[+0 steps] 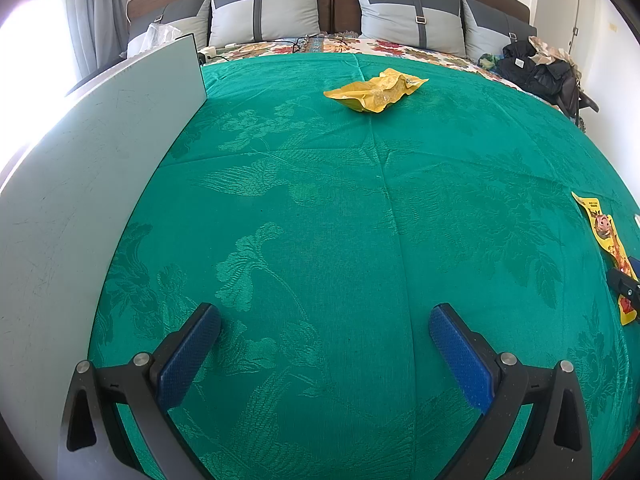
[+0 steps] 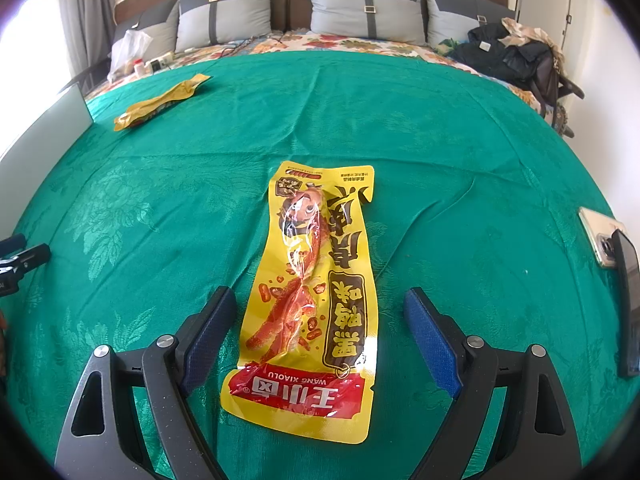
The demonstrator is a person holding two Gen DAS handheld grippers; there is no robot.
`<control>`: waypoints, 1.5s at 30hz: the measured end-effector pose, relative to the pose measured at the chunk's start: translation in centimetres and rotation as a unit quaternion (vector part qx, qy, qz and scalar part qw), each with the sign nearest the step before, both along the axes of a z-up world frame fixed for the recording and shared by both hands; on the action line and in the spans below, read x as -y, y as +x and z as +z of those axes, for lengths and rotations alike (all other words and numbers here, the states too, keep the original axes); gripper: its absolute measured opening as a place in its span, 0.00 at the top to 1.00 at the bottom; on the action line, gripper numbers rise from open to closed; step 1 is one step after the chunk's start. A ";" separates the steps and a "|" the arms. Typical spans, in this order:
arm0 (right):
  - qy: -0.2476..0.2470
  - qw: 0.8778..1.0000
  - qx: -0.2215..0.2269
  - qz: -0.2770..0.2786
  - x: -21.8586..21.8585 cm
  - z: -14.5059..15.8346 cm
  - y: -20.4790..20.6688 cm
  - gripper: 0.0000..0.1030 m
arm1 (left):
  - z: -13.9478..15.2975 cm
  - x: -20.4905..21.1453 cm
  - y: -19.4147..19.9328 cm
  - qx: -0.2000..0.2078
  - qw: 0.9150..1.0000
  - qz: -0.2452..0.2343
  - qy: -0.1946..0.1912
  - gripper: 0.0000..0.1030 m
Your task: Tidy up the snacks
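A long yellow snack packet (image 2: 320,240) with red print lies flat on the green cloth (image 2: 460,200). My right gripper (image 2: 320,296) is open, with a blue pad on each side of the packet's near half and neither pad touching it. The same packet (image 1: 608,240) shows at the right edge of the left wrist view. A second, crumpled yellow packet (image 1: 376,90) lies farther back on the cloth, also seen from the right wrist (image 2: 160,102). My left gripper (image 1: 325,314) is open over bare cloth with nothing between its fingers.
A pale grey board (image 1: 100,160) lies along the cloth's left side. A phone (image 2: 600,236) and a dark flat object (image 2: 628,304) rest at the right edge. Pillows (image 1: 264,12), a plastic bag (image 2: 128,50) and dark clothes (image 1: 536,68) sit at the bed's head.
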State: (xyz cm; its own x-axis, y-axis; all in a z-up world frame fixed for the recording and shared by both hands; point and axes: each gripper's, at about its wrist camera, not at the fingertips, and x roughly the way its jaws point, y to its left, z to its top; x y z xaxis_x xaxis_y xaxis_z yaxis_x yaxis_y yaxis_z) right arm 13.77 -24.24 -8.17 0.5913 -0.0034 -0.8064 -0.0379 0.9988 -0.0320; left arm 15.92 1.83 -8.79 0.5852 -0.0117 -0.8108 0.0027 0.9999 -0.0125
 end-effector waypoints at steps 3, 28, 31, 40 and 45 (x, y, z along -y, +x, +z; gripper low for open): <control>0.000 1.000 0.000 0.000 0.0 0.0 0.0 0.14 | 0.0 0.0 0.0 0.000 1.000 0.001 0.001 0.00; 0.001 1.000 -0.001 0.004 -0.2 -0.2 0.2 0.11 | 1.3 4.2 27.7 -0.129 0.991 -0.039 0.022 0.06; 0.001 1.000 -0.002 0.004 -0.3 -0.3 0.2 0.11 | 1.0 3.8 27.3 -0.121 0.991 -0.051 -0.013 0.25; 0.001 1.000 -0.002 0.005 -0.4 -0.4 0.4 0.10 | 2.7 4.1 20.1 -0.099 0.992 -0.076 -0.014 0.75; 0.001 1.000 -0.002 0.005 -0.4 -0.4 0.4 0.10 | 3.1 3.4 11.7 -0.110 0.990 -0.070 -0.056 0.75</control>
State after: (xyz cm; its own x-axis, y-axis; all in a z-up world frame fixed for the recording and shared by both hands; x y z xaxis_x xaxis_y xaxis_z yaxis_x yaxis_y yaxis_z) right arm 14.17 -23.84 -8.55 0.5875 0.0037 -0.8092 -0.0476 0.9984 -0.0300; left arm 27.58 -1.53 -5.72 0.3804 -0.1759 -0.9080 0.1252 0.9825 -0.1379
